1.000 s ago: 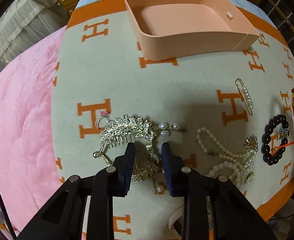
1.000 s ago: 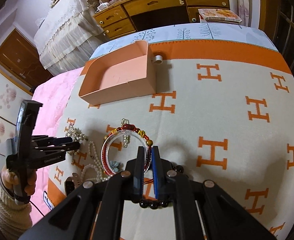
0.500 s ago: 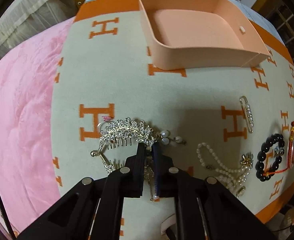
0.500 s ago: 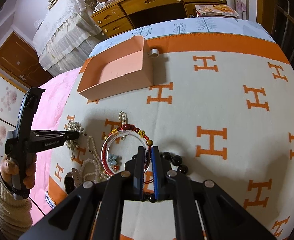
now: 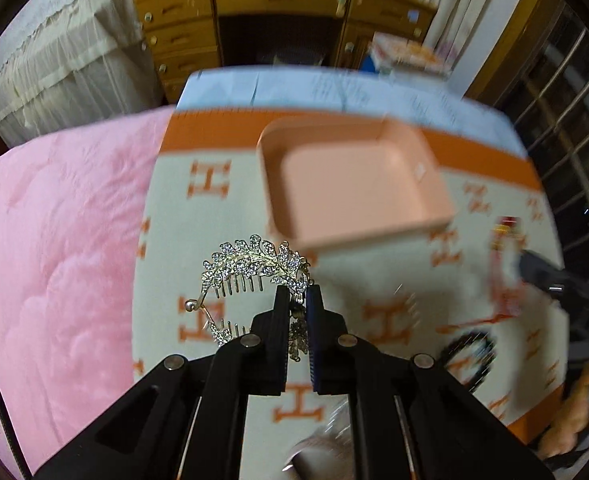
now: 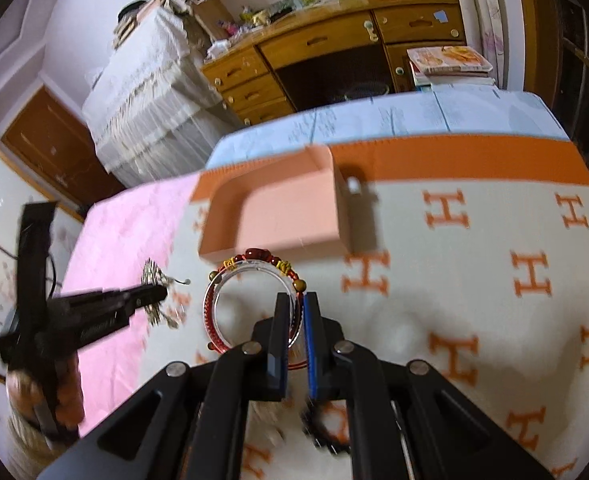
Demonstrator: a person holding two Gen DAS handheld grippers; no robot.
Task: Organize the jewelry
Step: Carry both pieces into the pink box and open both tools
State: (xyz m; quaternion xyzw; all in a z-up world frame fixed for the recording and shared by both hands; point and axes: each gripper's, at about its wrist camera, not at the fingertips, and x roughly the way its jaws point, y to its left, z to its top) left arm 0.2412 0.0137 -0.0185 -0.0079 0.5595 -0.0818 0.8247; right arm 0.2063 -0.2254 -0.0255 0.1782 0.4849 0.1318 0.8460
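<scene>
Gripping a rhinestone hair comb clear of the blanket, the left gripper is pinched tight on it at lower centre. The right gripper is clamped on a clear bangle. The peach tray sits upper centre, with bare blanket around its near rim.

A tray sits on a blanket, a desk behind it. A hair comb hangs left of the tray's near edge, a bangle to the comb's right.
</scene>
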